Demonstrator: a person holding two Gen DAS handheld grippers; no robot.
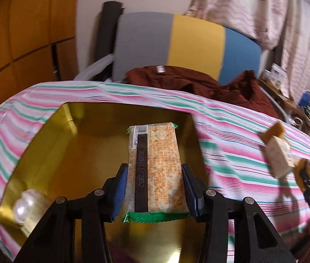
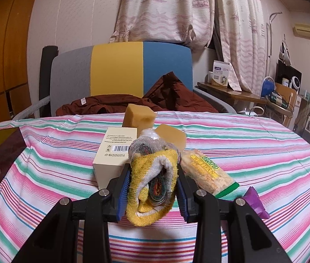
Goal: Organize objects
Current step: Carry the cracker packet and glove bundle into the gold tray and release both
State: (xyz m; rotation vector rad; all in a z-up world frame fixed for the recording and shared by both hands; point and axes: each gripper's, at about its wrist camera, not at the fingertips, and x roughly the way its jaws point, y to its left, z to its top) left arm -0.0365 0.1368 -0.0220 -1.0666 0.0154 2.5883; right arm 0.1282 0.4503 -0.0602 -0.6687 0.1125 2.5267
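Left wrist: 1 snack bar [image 1: 155,168] gripped.

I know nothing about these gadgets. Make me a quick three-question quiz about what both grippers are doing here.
1. True or false: the left gripper holds a snack bar over the gold box.
2. What does the right gripper grip? A) cream carton B) yellow mesh bundle C) sponge
3. Fill in: the cream carton lies on the ______ cloth.

Key: 1 true; 2 B, the yellow mesh bundle; 3 striped.
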